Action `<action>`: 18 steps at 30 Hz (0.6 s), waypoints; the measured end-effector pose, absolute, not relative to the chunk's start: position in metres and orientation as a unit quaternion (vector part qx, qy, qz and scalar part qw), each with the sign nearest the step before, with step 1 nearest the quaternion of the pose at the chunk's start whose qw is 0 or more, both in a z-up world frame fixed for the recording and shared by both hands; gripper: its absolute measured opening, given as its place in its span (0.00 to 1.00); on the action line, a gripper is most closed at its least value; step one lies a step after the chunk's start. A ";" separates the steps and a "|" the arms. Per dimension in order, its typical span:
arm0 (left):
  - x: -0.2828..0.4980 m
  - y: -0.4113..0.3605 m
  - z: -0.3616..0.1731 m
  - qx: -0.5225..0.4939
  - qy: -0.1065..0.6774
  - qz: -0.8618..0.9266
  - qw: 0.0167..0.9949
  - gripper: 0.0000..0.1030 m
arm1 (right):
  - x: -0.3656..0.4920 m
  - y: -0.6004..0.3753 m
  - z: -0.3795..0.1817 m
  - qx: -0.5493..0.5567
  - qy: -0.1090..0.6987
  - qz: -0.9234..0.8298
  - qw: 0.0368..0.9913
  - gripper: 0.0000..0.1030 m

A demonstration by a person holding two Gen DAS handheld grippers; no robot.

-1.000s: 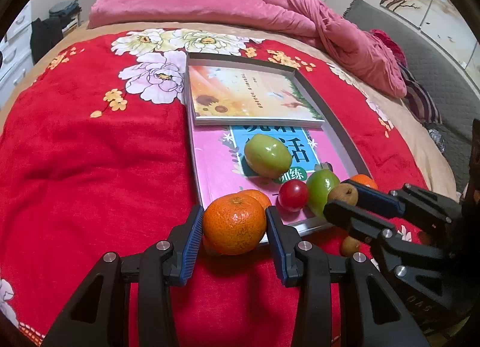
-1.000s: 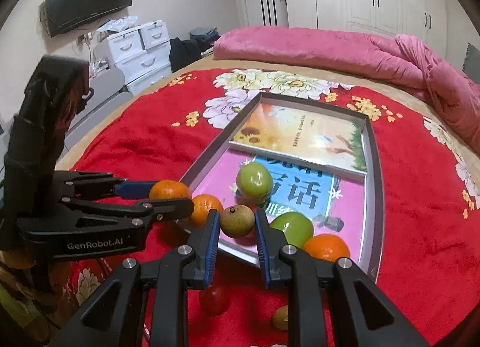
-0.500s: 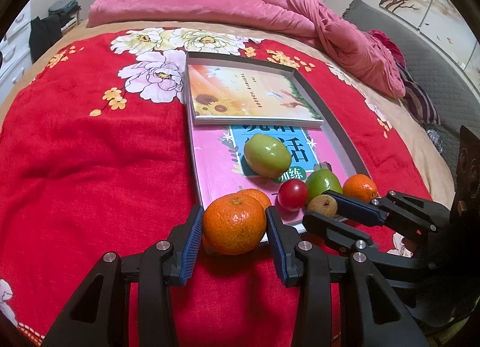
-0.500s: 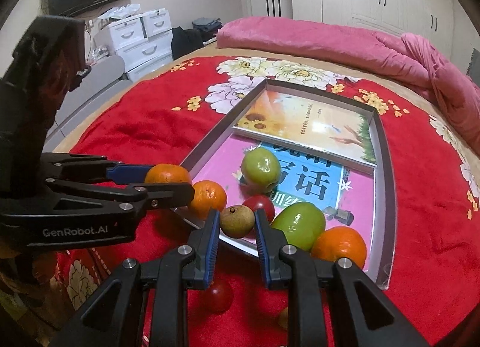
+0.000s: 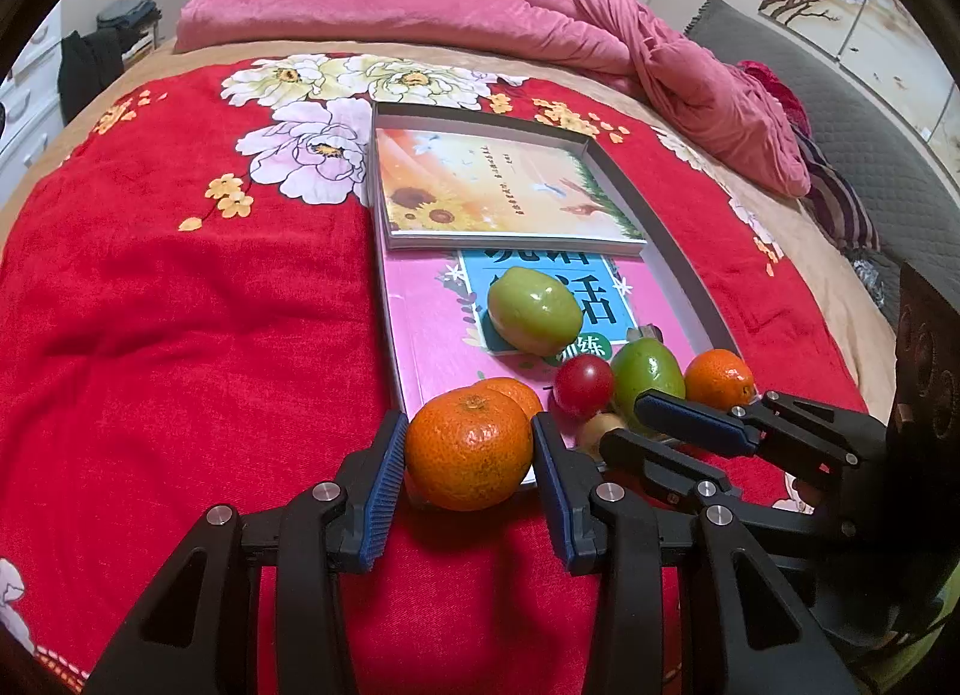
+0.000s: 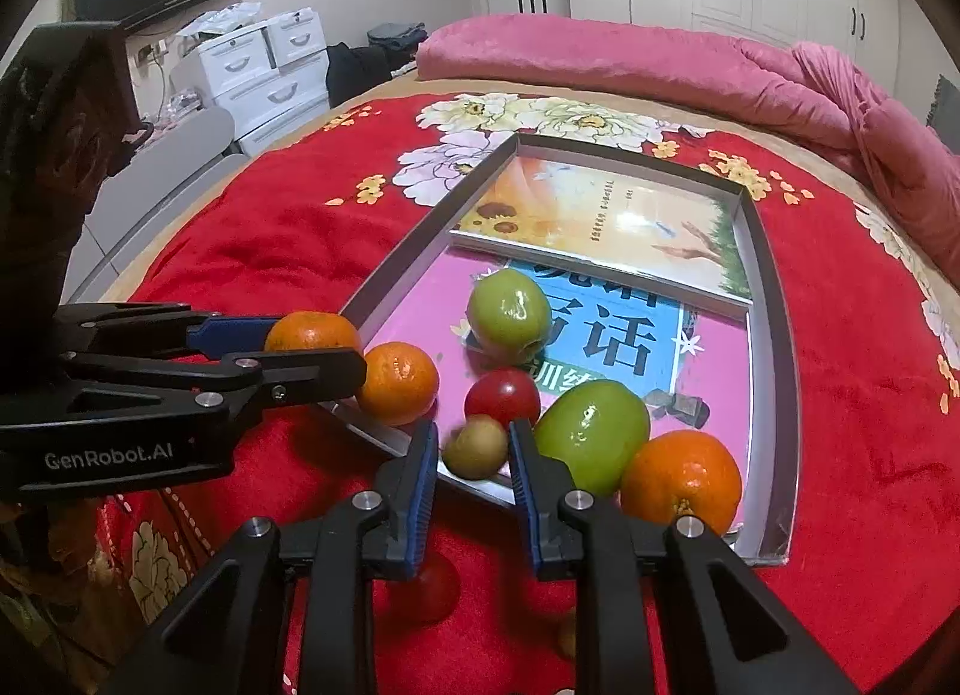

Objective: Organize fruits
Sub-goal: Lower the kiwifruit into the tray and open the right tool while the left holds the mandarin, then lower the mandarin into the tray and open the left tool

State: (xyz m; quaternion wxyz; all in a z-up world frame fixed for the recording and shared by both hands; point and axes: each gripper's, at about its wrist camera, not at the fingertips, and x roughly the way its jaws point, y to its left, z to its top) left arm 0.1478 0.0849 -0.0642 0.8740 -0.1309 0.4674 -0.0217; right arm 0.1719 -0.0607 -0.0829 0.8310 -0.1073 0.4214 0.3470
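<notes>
A large mandarin point(image 5: 468, 446) sits between the blue pads of my left gripper point(image 5: 465, 455), which is shut on it just in front of the tray's near left corner. My right gripper point(image 6: 471, 449) is shut on a small brown fruit point(image 6: 476, 447) at the near rim of the grey tray point(image 6: 774, 299). Inside the tray lie two green fruits point(image 6: 509, 308) point(image 6: 591, 434), a red tomato point(image 6: 503, 397) and two mandarins point(image 6: 397, 383) point(image 6: 681, 476). In the left wrist view the right gripper point(image 5: 624, 419) reaches in from the right with the brown fruit point(image 5: 602, 427).
Two books point(image 5: 498, 191) point(image 5: 432, 323) line the tray's floor. Under my right gripper, a second tomato point(image 6: 423, 587) and a small brown fruit point(image 6: 567, 638) lie on the red floral blanket point(image 5: 180, 305). A pink quilt point(image 5: 480, 5) is bunched at the far end. White drawers point(image 6: 264, 71) stand beside the bed.
The right gripper has carried the small brown fruit leftward and closer to the tray's near rim, next to the tomato. The left gripper and its mandarin have stayed put.
</notes>
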 end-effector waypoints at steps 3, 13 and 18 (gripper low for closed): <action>0.148 0.085 -0.064 -0.131 0.467 -0.022 0.874 0.42 | 0.172 -0.061 -0.083 -0.107 0.422 0.346 0.831 0.25; 0.147 0.085 -0.064 -0.130 0.468 -0.021 0.874 0.42 | 0.167 -0.070 -0.066 -0.097 0.397 0.341 0.847 0.50; 0.147 0.085 -0.064 -0.129 0.471 -0.021 0.873 0.44 | 0.164 -0.077 -0.054 -0.096 0.380 0.332 0.858 0.55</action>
